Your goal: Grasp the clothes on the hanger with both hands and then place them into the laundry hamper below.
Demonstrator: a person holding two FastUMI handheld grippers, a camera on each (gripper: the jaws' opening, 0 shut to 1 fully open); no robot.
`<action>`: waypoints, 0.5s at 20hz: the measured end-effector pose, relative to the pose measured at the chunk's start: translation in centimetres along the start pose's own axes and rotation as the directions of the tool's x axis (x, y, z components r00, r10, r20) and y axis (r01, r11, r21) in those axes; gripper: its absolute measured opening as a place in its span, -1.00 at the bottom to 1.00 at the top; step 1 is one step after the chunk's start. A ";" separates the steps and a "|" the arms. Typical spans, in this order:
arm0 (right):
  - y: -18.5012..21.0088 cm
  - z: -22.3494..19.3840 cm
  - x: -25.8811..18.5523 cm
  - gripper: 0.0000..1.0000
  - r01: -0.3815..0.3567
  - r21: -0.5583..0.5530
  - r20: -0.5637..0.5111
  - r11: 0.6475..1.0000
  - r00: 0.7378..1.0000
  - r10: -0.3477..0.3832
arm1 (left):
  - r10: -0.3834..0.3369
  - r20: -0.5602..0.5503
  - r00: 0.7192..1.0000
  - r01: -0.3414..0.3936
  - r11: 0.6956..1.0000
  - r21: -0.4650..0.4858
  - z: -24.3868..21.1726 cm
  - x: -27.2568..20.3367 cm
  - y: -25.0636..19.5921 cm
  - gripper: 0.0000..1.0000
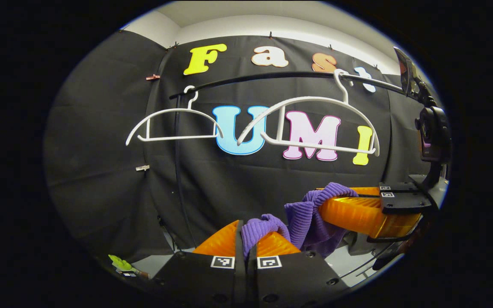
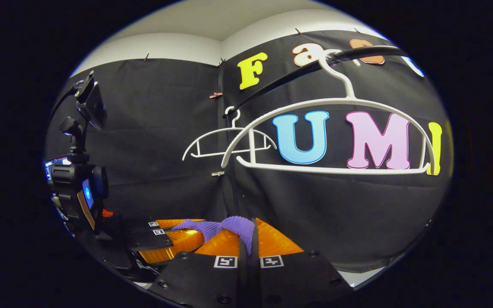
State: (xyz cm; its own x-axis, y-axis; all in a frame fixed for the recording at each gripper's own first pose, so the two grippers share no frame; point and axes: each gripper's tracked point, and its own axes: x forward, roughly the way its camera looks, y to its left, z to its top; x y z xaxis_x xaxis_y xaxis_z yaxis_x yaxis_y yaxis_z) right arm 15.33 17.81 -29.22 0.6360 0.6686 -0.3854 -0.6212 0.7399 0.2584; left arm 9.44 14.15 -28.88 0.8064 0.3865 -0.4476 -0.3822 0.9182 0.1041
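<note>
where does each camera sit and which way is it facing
Left gripper view: rides the left gripper, faces the hangers on the rail; its jaws pinch the purple garment, with the right gripper off to one side.
Right gripper view: rides the right gripper, same facing, jaws pinching the garment.
Shared: the near white hanger, the far white hanger, rail, garment.

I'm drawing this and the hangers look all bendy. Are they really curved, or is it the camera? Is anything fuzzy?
Left gripper view: the fisheye lens bows the rail and the white hangers; the purple cloth looks sharp. Right gripper view: the same bowing stretches the near hanger, and the cloth is crisp. Lighting is even, with no strong glare.
</note>
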 end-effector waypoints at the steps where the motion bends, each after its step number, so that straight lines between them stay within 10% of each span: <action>1: 0.2 -0.5 0.3 -0.91 -0.004 0.004 -0.014 1.000 1.000 0.004 | 0.000 -0.010 1.000 0.000 1.000 0.005 -0.5 0.2 0.1 -0.91; 8: -1.2 -3.5 1.4 -0.89 0.036 -0.018 -0.113 0.999 0.993 -0.038 | -0.029 -0.089 0.996 0.033 0.998 0.045 -3.3 1.8 1.4 -0.80; 10: -2.4 -4.0 1.4 -0.41 0.062 -0.052 -0.130 0.997 0.989 -0.068 | -0.002 -0.104 0.995 0.010 0.997 0.077 -3.9 1.7 2.4 -0.60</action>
State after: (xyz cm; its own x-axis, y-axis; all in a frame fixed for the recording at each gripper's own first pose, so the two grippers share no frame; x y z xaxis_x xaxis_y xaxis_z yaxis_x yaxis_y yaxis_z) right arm 15.85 16.72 -33.93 0.6123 0.6011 -0.5136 -0.6037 0.7749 0.1872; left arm 8.14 16.69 -32.80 0.7560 0.3734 -0.5377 -0.3381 0.9261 0.1677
